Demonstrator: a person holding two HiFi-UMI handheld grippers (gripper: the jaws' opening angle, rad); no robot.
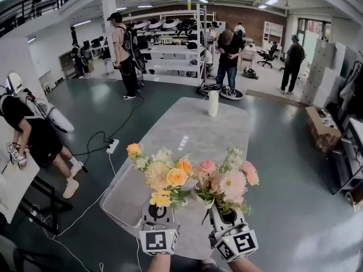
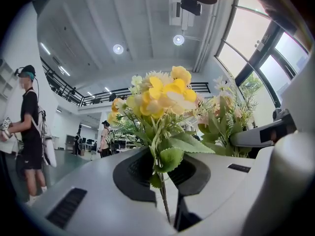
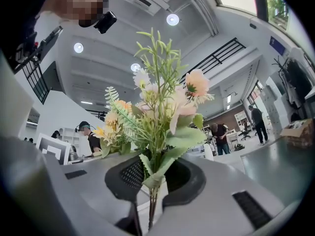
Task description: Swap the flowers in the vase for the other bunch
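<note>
The left claw (image 1: 158,211) is clenching the thin stem of the yellow and orange bunch (image 1: 167,177), its jaws pressed almost together just under the lowest leaves, as the left gripper view is showing. Beside it, the right claw (image 1: 226,214) is grasping the stems of the pink bunch (image 1: 227,180), with its jaws a little wider to take the thicker bundle. Both bunches are standing upright, blooms up, and their outer flowers are nearly touching over the near end of the table (image 1: 187,135). The bare tabletop is stretching away from them. At its far end, well apart from both claws, the white vase (image 1: 213,103) is standing upright, and no flowers are showing at its mouth. Beyond it, people are standing around shelving (image 1: 170,44) on the grey floor.

With the vase looking empty and both bunches in the air, the swap appears to be at its midpoint: the filling step is coming up. Which bunch is the replacement the frames are not telling. The next move is calling for one bunch to travel the length of the table, with its stems lined up above the narrow neck and lowered in before the jaws let go, while the other is being laid aside on the table.
</note>
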